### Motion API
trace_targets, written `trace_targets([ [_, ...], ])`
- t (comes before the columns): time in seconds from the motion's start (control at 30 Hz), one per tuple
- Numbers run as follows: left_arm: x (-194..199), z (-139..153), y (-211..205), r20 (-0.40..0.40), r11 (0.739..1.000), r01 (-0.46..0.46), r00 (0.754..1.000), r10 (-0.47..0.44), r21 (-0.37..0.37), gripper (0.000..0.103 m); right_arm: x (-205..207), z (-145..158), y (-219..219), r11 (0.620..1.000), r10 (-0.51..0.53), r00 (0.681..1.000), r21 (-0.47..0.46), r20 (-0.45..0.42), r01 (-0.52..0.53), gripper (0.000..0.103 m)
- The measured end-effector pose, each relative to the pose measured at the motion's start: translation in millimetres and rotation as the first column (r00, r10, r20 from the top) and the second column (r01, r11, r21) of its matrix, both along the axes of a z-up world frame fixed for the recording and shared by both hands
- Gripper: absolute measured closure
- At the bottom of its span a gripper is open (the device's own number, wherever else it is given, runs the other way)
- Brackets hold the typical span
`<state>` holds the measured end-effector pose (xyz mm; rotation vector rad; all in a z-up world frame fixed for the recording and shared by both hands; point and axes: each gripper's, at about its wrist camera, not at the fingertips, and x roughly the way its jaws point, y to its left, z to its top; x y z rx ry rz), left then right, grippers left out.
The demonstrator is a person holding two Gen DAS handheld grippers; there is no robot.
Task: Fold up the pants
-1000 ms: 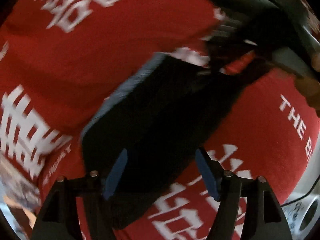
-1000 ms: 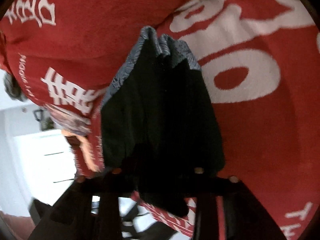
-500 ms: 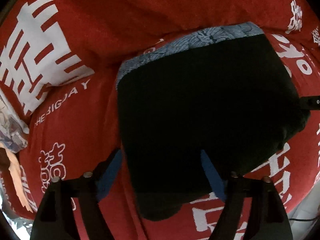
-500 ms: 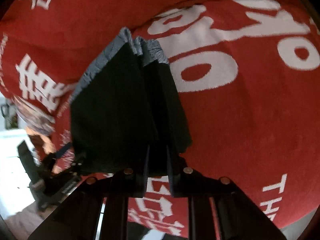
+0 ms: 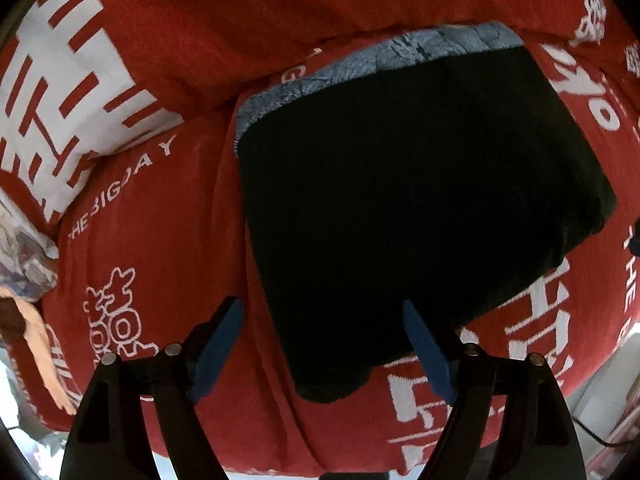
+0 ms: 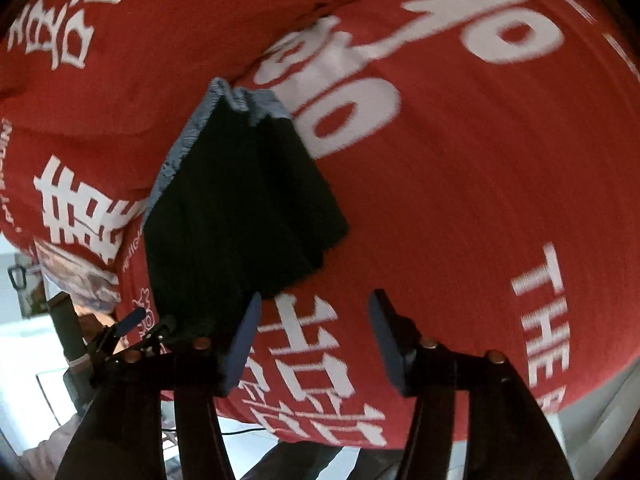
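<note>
On the red cloth [image 5: 168,208], printed with white lettering, the pants [image 5: 408,200] are lying as a compact dark rectangle, the patterned blue-grey waistband [image 5: 372,60] showing along the far edge. From the right wrist view the bundle [image 6: 240,216] is showing at least 2 stacked layers, so the folding is looking largely done, in my judgement.

The left gripper [image 5: 324,344] is hovering with its jaws spread wide, straddling the near left corner of the pants; its blue pads [image 5: 220,344] are gripping nothing, though whether they are touching the fabric I cannot tell. That spread is probably there so the fold can settle flat without being dragged.

The right gripper [image 6: 312,336] is also standing released, jaws apart over bare cloth just beside the bundle's near right edge, its left finger close to the fabric. Blur across that view is suggesting motion. The left gripper is visible at that view's lower left edge [image 6: 132,332].

Next, I would judge only a smoothing press or squaring of edges is remaining.
</note>
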<state>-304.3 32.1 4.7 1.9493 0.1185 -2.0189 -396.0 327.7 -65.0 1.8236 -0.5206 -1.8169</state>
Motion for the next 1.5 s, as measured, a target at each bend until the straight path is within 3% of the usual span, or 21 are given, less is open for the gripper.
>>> trace_targets([
  [0.2,-4.1,0.7,10.3,0.048,0.998,0.049,0.998,-0.047,-0.034,0.018,24.3,-8.7,41.5,0.989,-0.147,0.988,-0.022,0.04,0.148,0.03],
  [0.23,-4.5,0.7,11.6,0.058,0.998,0.055,0.997,-0.053,-0.033,0.013,28.5,-9.5,45.9,0.986,-0.164,0.985,-0.021,0.043,0.165,0.029],
  [0.27,-4.7,0.8,11.8,0.064,0.998,0.056,0.996,-0.054,-0.029,0.0,33.1,-10.0,51.2,0.983,-0.182,0.982,-0.018,0.042,0.183,0.025],
  [0.43,-4.3,-4.3,19.5,0.12,0.994,0.11,0.987,-0.106,-0.022,0.0,48.3,-10.1,71.7,0.967,-0.256,0.967,-0.013,0.019,0.256,0.019],
  [0.53,-5.6,-6.1,25.8,0.143,0.989,0.145,0.98,-0.139,-0.031,0.0,55.2,-9.8,83.6,0.952,-0.306,0.952,-0.009,-0.015,0.306,0.012],
  [0.6,-8.4,-5.8,28.5,0.149,0.987,0.157,0.977,-0.151,-0.032,0.0,59.4,-8.6,88.8,0.945,-0.326,0.944,0.006,-0.045,0.326,0.0],
  [0.67,-11.5,-4.6,29.7,0.151,0.986,0.163,0.976,-0.157,-0.029,0.0,61.5,-8.1,91.8,0.941,-0.338,0.939,0.01,-0.063,0.339,0.0],
  [1.23,-15.3,-5.4,33.8,0.152,0.985,0.169,0.975,-0.164,-0.02,0.0,67.2,-20.9,81.5,0.942,-0.335,0.942,-0.026,0.015,0.335,0.0],
  [1.5,-9.3,-4.5,18.6,0.105,0.997,0.077,0.991,-0.078,0.009,0.0,45.6,-15.1,55.9,0.977,-0.212,0.977,0.015,-0.007,0.212,0.0],
])
